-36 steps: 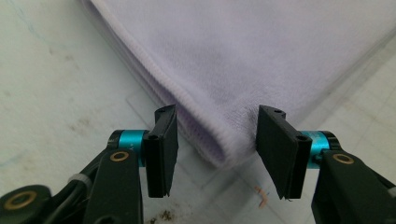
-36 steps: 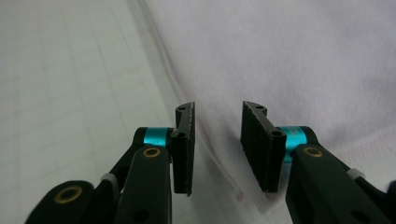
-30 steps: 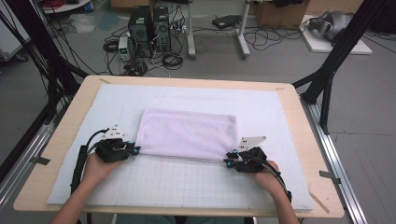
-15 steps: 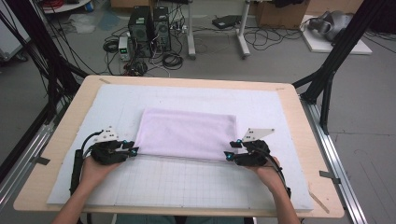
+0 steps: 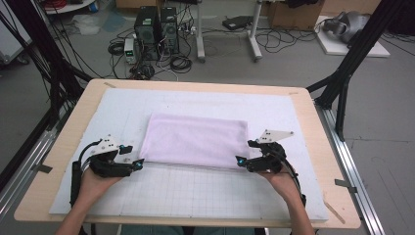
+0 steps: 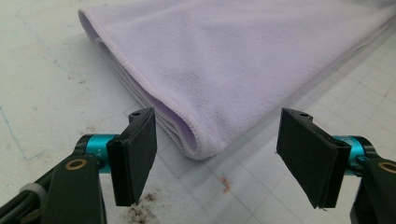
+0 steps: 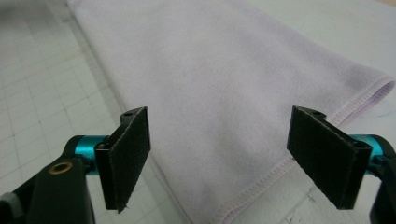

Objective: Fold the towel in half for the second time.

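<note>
Both grippers have drawn back from the towel's [image 5: 195,139] near corners since the earlier frame, their fingers just opening and letting go. The left gripper [image 5: 138,164] and right gripper [image 5: 240,160] now stand wide, nothing between them. One fold looks done — the lilac towel lies doubled mid-surface [image 5: 303,103], its near corners just beyond the fingertips; any further folding remains.

a wooden table [image 5: 313,127] with a white gridded mat [image 5: 195,191] stands on grey floor [image 5: 381,112]; computer towers [image 5: 156,29] and tangled cables [image 5: 181,61] lie behind.

folded lilac towel [image 6: 224,70] corner between wide-apart jaws
</note>
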Tool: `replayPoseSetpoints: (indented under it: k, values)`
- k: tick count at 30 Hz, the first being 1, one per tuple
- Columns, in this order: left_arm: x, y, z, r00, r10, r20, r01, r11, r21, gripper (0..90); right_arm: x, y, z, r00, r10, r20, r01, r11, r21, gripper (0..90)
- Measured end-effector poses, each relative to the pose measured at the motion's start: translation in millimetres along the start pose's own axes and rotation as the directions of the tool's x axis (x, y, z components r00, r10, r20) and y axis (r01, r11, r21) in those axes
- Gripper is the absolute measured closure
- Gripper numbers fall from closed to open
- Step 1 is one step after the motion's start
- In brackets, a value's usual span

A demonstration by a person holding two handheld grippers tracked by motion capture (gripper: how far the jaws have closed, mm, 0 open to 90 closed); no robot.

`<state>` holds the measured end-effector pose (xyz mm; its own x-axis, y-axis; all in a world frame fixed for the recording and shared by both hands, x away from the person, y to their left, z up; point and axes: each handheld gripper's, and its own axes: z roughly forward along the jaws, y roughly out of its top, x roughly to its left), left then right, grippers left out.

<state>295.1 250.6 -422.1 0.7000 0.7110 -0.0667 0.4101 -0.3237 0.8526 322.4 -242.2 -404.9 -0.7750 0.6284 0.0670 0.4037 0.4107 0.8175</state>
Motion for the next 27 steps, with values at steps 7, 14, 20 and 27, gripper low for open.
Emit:
replayPoseSetpoints:
  k: [7,14,20,27]
  values:
    - [-5.9,0.9,-11.0,0.9999,0.005,-0.014,-0.006,0.9998,-0.017,25.4,7.2,-6.8,-9.1,0.9999,0.001,0.013,0.000,0.999,-0.038,16.8]
    - [-8.9,0.3,-21.0,0.9996,0.012,-0.024,-0.012,0.9996,-0.026,24.9,13.6,-9.7,-20.1,0.9999,-0.002,0.011,0.003,0.998,-0.059,16.6]
    - [-11.6,-4.1,-30.4,0.9990,0.010,-0.044,-0.011,0.9994,-0.034,24.2,15.0,-16.2,-30.7,0.9997,0.000,0.024,0.001,0.998,-0.060,16.6]
    - [-15.2,-7.3,-37.9,0.9985,0.015,-0.053,-0.017,0.9992,-0.035,24.2,17.9,-24.1,-41.7,0.9994,0.001,0.034,0.001,0.998,-0.060,16.6]
